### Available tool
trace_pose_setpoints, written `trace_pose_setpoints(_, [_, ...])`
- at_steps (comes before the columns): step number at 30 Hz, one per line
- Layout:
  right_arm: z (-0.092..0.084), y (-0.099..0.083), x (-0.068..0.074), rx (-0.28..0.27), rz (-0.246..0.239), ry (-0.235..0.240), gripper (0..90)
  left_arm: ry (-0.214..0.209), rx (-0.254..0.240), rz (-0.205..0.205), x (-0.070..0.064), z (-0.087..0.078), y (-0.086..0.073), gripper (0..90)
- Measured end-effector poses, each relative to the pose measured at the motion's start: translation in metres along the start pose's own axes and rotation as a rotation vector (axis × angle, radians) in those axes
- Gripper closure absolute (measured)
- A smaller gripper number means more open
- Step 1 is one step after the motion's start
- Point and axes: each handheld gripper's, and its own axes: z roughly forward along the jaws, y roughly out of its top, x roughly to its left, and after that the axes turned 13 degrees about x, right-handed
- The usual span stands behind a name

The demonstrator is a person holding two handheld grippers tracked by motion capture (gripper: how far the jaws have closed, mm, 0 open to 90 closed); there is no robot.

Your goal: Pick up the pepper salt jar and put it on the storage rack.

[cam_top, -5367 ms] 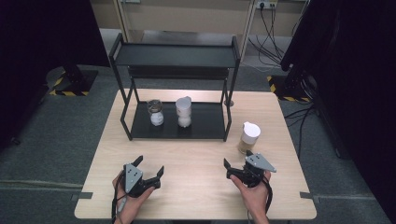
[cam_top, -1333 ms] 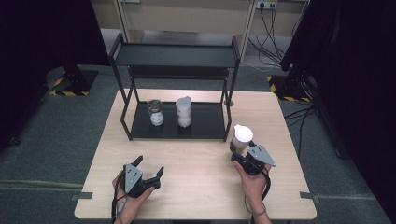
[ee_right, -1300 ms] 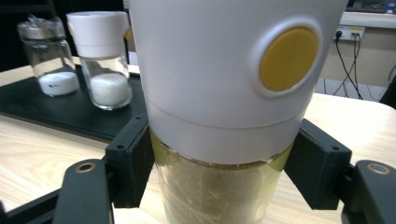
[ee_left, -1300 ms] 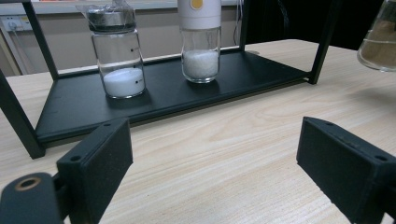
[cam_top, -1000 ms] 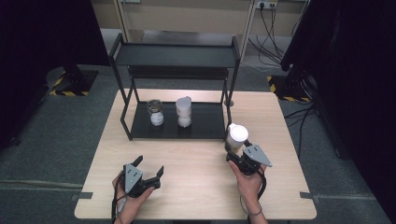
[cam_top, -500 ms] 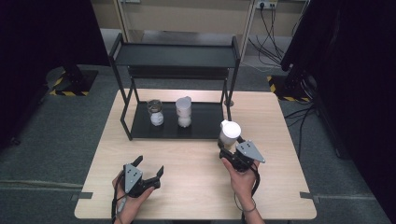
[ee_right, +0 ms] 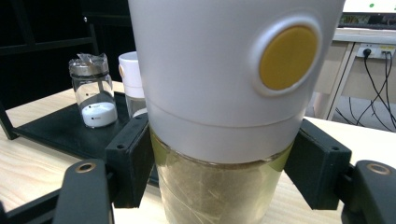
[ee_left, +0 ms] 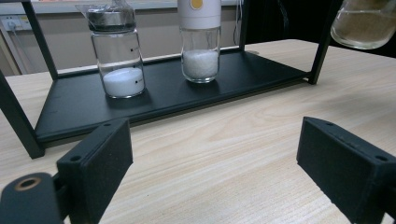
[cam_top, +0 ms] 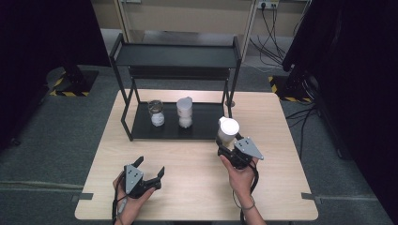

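Gripped by the right gripper [cam_top: 227, 151] at its glass body, the white-capped jar [cam_top: 228, 130] is held just right of the rack [cam_top: 174, 56]; a post could be struck. The left gripper [cam_top: 149, 170] is held wide, empty.

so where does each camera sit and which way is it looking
High view: above the person's side, looking down on the table; both hands show.
Left gripper view: on the left tool, low, facing the rack; open jaws show.
Right gripper view: on the right tool, jaws clamping the white-capped jar.
Shared: two jars on the rack.
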Motion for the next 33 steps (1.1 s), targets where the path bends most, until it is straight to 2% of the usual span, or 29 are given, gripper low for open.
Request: trace_pose_setpoints(33, [0.029, 0.026, 0.001, 0.006, 0.017, -0.006, 30.8, -0.002, 0.000, -0.003, 0.000, 0.000, 0.000, 10.1])
